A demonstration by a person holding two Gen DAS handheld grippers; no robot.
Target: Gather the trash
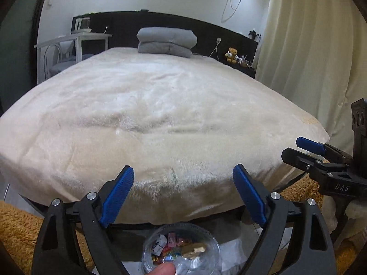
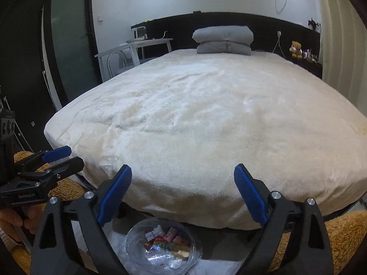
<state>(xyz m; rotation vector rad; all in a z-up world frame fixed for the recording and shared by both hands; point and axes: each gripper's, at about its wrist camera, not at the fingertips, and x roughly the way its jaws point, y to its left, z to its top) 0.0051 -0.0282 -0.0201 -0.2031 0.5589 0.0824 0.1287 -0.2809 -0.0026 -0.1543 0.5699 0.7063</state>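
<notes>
A clear plastic bowl (image 1: pixel 149 247) (image 2: pixel 135 240) sits low at the foot of the bed and holds several colourful wrappers (image 1: pixel 170 245) (image 2: pixel 169 238) and crumpled clear plastic. My left gripper (image 1: pixel 183 176) hangs above and in front of the bowl, its blue pads wide apart with nothing between them. My right gripper (image 2: pixel 183 176) is likewise open and empty over the bowl. In the left wrist view the right gripper (image 1: pixel 290 147) shows at the right edge. In the right wrist view the left gripper (image 2: pixel 75 155) shows at the left edge. A fingertip (image 1: pixel 165 269) pokes in at the bottom.
A wide bed with a cream fleece blanket (image 1: pixel 160 114) fills the view ahead, with folded grey pillows (image 1: pixel 166 42) at its head. A white desk and chair (image 1: pixel 68 45) stand left, a curtain (image 1: pixel 309 57) and a teddy bear (image 1: pixel 231 55) right. Orange shaggy rug (image 1: pixel 16 229) lies on both sides.
</notes>
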